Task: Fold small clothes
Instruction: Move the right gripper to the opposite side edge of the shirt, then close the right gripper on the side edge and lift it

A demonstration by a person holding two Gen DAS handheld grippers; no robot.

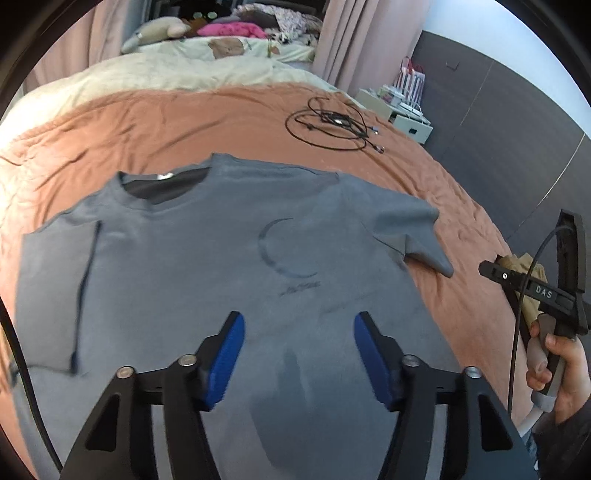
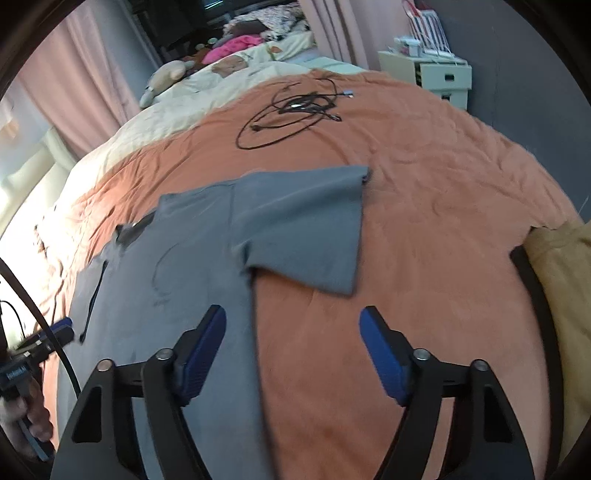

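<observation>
A grey T-shirt [image 1: 207, 266] lies face up on the orange bedspread [image 1: 184, 122], collar at the far side, with a dark crescent print on its chest. My left gripper [image 1: 299, 332] is open and empty above the shirt's lower middle. My right gripper [image 2: 291, 328] is open and empty above the shirt's right side edge, just short of its spread right sleeve [image 2: 306, 229]. The shirt [image 2: 177, 295] fills the left of the right wrist view. The right gripper's body [image 1: 539, 288] shows at the right of the left wrist view, off the shirt.
A coil of black cables [image 1: 332, 125] lies on the bedspread beyond the shirt. A tan garment [image 2: 561, 295] lies at the right. Pillows, a soft toy and piled clothes [image 1: 229, 29] sit at the head of the bed. A white bedside cabinet [image 2: 439, 74] stands far right.
</observation>
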